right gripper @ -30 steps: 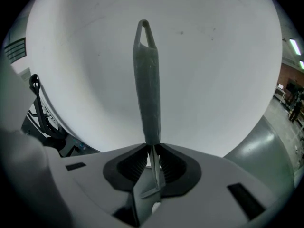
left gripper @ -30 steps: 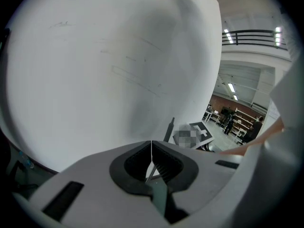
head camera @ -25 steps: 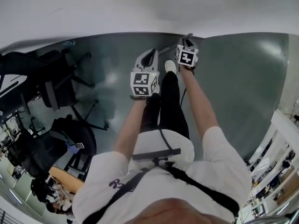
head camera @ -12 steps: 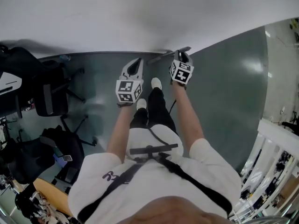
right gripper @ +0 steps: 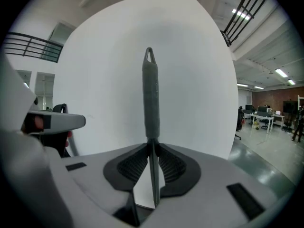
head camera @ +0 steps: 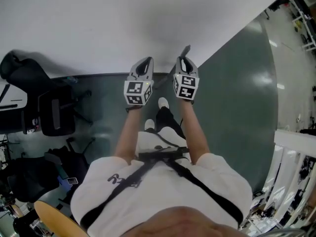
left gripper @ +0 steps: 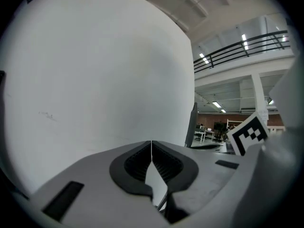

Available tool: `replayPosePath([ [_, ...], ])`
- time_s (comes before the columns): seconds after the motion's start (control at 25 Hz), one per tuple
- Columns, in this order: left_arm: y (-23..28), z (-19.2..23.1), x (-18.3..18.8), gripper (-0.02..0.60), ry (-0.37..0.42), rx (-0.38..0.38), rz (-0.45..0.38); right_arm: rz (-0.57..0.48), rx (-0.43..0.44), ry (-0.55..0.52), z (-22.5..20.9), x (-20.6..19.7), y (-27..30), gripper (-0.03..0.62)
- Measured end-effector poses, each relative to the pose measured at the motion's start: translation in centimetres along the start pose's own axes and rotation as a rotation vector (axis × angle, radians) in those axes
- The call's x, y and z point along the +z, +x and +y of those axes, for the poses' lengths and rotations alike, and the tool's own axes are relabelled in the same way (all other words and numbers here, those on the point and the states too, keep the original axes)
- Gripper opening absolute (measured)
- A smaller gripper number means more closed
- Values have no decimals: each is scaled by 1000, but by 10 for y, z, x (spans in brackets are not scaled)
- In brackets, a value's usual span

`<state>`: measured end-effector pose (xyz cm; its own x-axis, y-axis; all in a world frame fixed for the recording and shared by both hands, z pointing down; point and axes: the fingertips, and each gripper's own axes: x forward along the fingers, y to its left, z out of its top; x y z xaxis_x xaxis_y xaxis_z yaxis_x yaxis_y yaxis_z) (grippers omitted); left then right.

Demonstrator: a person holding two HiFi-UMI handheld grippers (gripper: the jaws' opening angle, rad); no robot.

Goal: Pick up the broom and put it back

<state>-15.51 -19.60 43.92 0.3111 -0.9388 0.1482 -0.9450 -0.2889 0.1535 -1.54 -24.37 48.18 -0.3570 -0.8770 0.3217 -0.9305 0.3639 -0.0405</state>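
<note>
**A:** Carrying the broom [right gripper: 151,103] back looks like the step in hand. The right gripper [right gripper: 151,146] has its fingers [right gripper: 131,165] clamped narrowly on the handle. The handle stands upright out of them, with the hanging loop [right gripper: 149,55] at its top, in front of the white wall [right gripper: 204,80].

**B:** And the left gripper [left gripper: 151,146]?

**A:** Empty. Its fingers are pressed tip to tip with nothing between them, and it points at the same wall just beside the right one.

**B:** Where's the brush end?

**A:** Not in view. The head view shows only the handle's tip above the right gripper, over the grey floor [head camera: 237,98].

**B:** So what next?

**A:** I see no hook or stand, so I'd judge the resting place must be found first. A long handle pinched at one spot can swing, so keep it upright. Lean it or hang the loop, and only then let the fingers part.
</note>
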Motion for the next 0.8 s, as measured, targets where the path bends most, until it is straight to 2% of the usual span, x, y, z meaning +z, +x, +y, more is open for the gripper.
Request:
replayPosePath([
  [0.2,-13,-9,39,12,67,1,-46,-89,5,13,9,44,-34,83],
  [0.44,-35,-27,92,12,119,-58,-202,-198,29,37,11,95,-64,83],
  [0.64,-45,-38,113,12,133,-60,-229,-251,35,20,19,116,-79,83],
  [0.8,-47,-35,120,12,169,21,-198,-270,35,-8,25,124,-86,83],
])
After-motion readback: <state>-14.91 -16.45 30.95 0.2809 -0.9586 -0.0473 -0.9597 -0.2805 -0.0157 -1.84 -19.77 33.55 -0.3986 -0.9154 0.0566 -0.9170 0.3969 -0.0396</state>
